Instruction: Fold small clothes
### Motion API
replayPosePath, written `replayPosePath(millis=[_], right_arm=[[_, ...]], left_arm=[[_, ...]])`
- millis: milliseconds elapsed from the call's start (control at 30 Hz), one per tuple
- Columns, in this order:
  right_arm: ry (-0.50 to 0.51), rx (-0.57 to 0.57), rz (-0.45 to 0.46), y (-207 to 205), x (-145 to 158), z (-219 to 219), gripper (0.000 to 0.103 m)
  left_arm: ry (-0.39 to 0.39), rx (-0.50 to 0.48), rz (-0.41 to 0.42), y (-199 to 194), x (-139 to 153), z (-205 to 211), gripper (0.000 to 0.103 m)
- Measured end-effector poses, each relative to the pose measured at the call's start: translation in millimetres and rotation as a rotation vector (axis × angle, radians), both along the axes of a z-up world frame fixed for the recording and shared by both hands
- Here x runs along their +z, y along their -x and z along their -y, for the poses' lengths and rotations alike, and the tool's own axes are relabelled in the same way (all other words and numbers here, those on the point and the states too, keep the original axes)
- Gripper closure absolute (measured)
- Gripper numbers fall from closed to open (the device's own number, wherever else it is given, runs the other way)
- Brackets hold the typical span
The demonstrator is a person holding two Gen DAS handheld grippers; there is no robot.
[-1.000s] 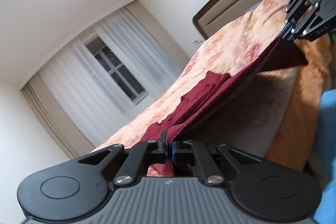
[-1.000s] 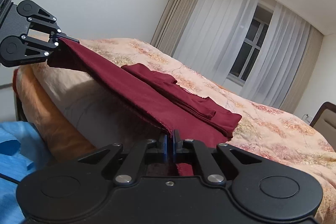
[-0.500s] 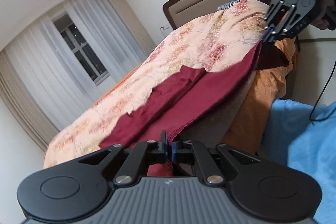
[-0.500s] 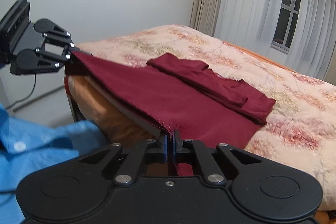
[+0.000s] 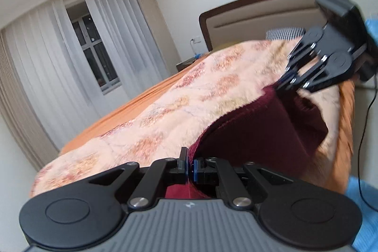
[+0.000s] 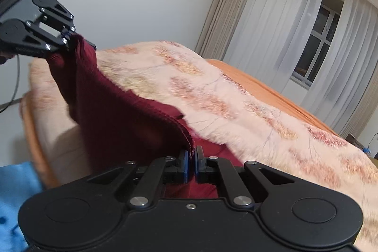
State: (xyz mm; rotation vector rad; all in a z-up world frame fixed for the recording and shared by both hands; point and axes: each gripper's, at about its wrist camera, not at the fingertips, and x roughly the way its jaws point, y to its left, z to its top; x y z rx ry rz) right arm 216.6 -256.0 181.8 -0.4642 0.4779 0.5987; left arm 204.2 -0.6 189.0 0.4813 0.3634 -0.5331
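A dark red garment [image 5: 257, 134] hangs between my two grippers at the near edge of the bed. My left gripper [image 5: 190, 162] is shut on one corner of its hem. My right gripper [image 6: 191, 161] is shut on the other corner. In the left wrist view the right gripper [image 5: 281, 84] shows at upper right, pinching the cloth. In the right wrist view the left gripper [image 6: 70, 39] shows at upper left, and the garment [image 6: 122, 115] sags between the two. The garment's far part is hidden behind its raised hem.
The bed has a peach floral blanket [image 5: 189, 96] over an orange sheet [image 5: 132, 108]. A dark wood headboard [image 5: 259, 15] stands at the far end. Curtained windows [image 6: 314, 53] line the far wall. A blue sleeve [image 6: 14, 188] and a black cable [image 5: 363, 124] are near the bed edge.
Both grippers have swung low and forward with the hem. The garment, earlier spread flat on the bed with its folded sleeves in sight, is now bunched into a sagging fold at the bed edge.
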Motion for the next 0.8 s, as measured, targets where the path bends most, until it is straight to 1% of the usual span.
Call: replayPosePath(millis=[100, 200, 300, 367, 433, 533, 600, 633, 667, 700, 733, 767, 800], right_arm=[[0.004, -0.008, -0.051, -66.3, -10.4, -5.4, 0.098], [-0.012, -0.013, -0.117, -126.7, -28.0, -8.0, 0.097], [-0.071, -0.034, -0.222, -183.5, -51.2, -3.7, 0.097], [-0.110, -0.059, -0.284, -215.9, -70.7, -1.5, 0.097], [-0.155, -0.079, -0.335, -243.9, -89.6, 2.4, 0.097], [-0.202, -0.104, -0.392, -271.8, -116.1, 4.5, 0.097], [-0.215, -0.111, -0.415, -281.1, -131.4, 5.6, 0.097], [-0.220, -0.117, -0.427, -284.7, -138.7, 6.6, 0.097], [-0.225, -0.124, -0.441, -288.0, -145.0, 6.8, 0.097], [-0.233, -0.128, -0.452, -289.9, -150.8, 6.7, 0.093], [-0.244, -0.134, -0.459, -289.8, -155.7, 7.9, 0.091], [-0.258, -0.143, -0.470, -290.9, -160.1, 10.0, 0.085], [-0.278, -0.153, -0.486, -292.1, -163.4, 12.8, 0.081]], left_arm=[[0.035, 0.031, -0.097, -59.9, -11.2, -11.0, 0.100], [0.059, 0.078, -0.208, -117.2, -36.6, -25.1, 0.100], [0.099, 0.126, -0.309, -168.4, -66.1, -43.3, 0.100], [0.116, 0.159, -0.354, -193.0, -88.2, -54.6, 0.100], [0.145, 0.187, -0.398, -214.3, -108.3, -64.5, 0.100], [0.199, 0.203, -0.461, -236.6, -133.2, -71.5, 0.099], [0.256, 0.204, -0.505, -251.0, -146.0, -78.7, 0.099], [0.294, 0.201, -0.533, -259.1, -152.1, -82.5, 0.096], [0.333, 0.200, -0.559, -263.8, -156.7, -86.7, 0.087], [0.364, 0.209, -0.575, -265.7, -158.1, -91.7, 0.079], [0.396, 0.229, -0.584, -267.6, -158.7, -98.5, 0.059], [0.426, 0.247, -0.591, -268.1, -158.0, -105.0, 0.036], [0.452, 0.263, -0.595, -267.2, -157.7, -111.0, 0.028]])
